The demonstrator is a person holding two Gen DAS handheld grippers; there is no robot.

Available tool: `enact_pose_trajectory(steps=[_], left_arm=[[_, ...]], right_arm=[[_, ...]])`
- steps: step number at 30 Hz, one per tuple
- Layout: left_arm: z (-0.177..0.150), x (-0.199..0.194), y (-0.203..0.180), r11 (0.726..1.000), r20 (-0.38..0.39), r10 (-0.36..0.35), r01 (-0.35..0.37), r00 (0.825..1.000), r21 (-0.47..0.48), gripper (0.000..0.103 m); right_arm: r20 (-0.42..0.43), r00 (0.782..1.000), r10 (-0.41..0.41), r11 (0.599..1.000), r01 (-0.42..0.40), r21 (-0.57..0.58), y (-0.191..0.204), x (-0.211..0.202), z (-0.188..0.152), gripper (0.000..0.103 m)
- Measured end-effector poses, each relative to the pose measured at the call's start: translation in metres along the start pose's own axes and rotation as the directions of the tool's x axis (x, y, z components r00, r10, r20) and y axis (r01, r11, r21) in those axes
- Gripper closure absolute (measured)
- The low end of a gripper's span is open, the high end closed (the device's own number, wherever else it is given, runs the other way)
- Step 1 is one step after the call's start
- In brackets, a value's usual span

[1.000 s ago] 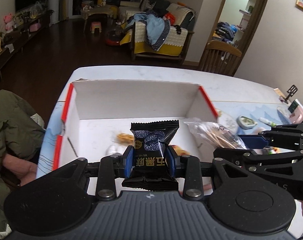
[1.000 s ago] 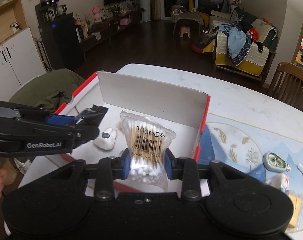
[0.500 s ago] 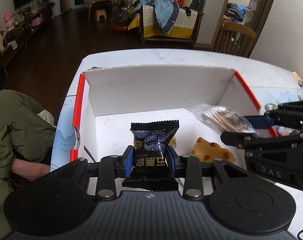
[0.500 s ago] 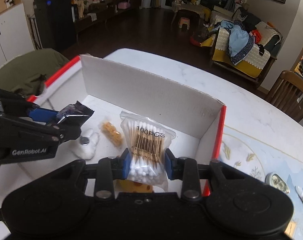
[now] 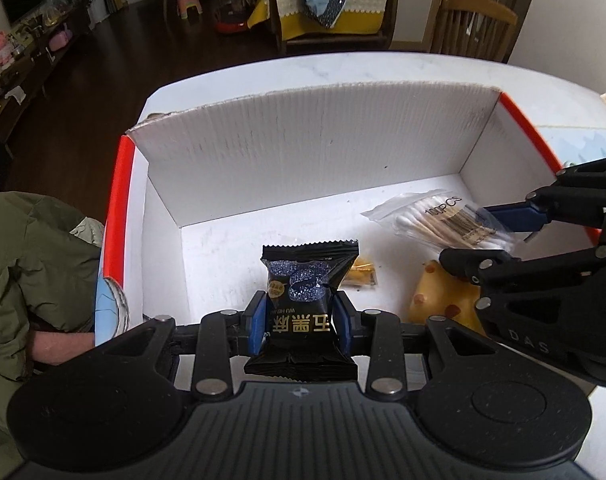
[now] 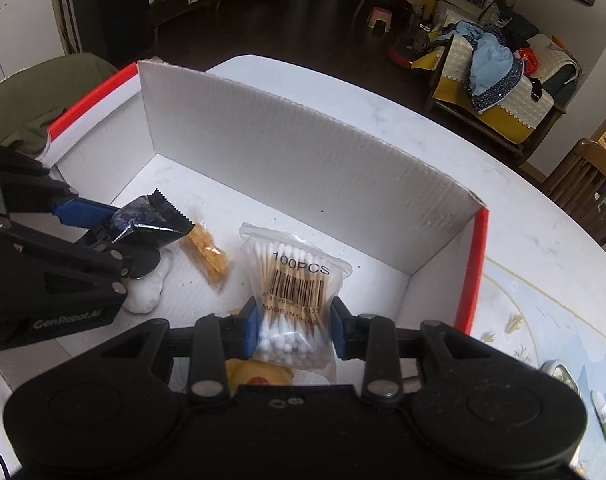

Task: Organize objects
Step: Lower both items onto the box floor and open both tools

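A white cardboard box (image 5: 303,152) with red edges stands open on the table. My left gripper (image 5: 301,320) is shut on a black snack packet (image 5: 303,292) and holds it low over the box floor. Seen from the right wrist, that left gripper (image 6: 103,232) and the black packet (image 6: 151,220) are at the left. My right gripper (image 6: 295,328) is shut on a clear bag of cotton swabs (image 6: 295,292), inside the box near its right wall. From the left wrist, the swab bag (image 5: 435,224) hangs from the right gripper (image 5: 499,236).
On the box floor lie a small orange packet (image 6: 207,256), a white plush piece (image 6: 147,288) and a yellow cheese-shaped toy (image 5: 443,300). A green jacket (image 5: 31,248) lies left of the box. A small tin (image 6: 559,376) and a tube (image 6: 605,412) sit on the table at the right.
Both grippers have sunk forward into the box with their loads still held. The box walls now fill more of each view.
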State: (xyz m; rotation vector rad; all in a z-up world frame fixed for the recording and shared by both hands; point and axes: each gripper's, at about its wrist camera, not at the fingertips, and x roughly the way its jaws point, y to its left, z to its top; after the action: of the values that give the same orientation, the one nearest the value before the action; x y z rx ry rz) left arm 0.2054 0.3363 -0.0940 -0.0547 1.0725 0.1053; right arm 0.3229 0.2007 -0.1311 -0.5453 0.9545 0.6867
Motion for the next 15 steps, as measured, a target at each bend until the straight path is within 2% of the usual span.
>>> enact_pose_trajectory(steps=[5, 10, 15], left_arm=[[0.002, 0.008, -0.001, 1.000, -0.035, 0.004, -0.004, 0.999, 0.011, 0.069], [0.007, 0.011, -0.002, 0.999, -0.067, 0.006, -0.004, 0.998, 0.033, 0.069], [0.006, 0.012, 0.000, 1.000, -0.086, -0.008, 0.009, 0.996, 0.016, 0.068]], right_arm=[[0.006, 1.000, -0.006, 1.000, 0.006, -0.022, 0.004, 0.000, -0.003, 0.062], [0.021, 1.000, -0.001, 0.999, 0.002, -0.047, 0.006, -0.005, -0.004, 0.059], [0.049, 0.999, 0.017, 0.999, -0.015, -0.048, 0.003, -0.019, -0.007, 0.057]])
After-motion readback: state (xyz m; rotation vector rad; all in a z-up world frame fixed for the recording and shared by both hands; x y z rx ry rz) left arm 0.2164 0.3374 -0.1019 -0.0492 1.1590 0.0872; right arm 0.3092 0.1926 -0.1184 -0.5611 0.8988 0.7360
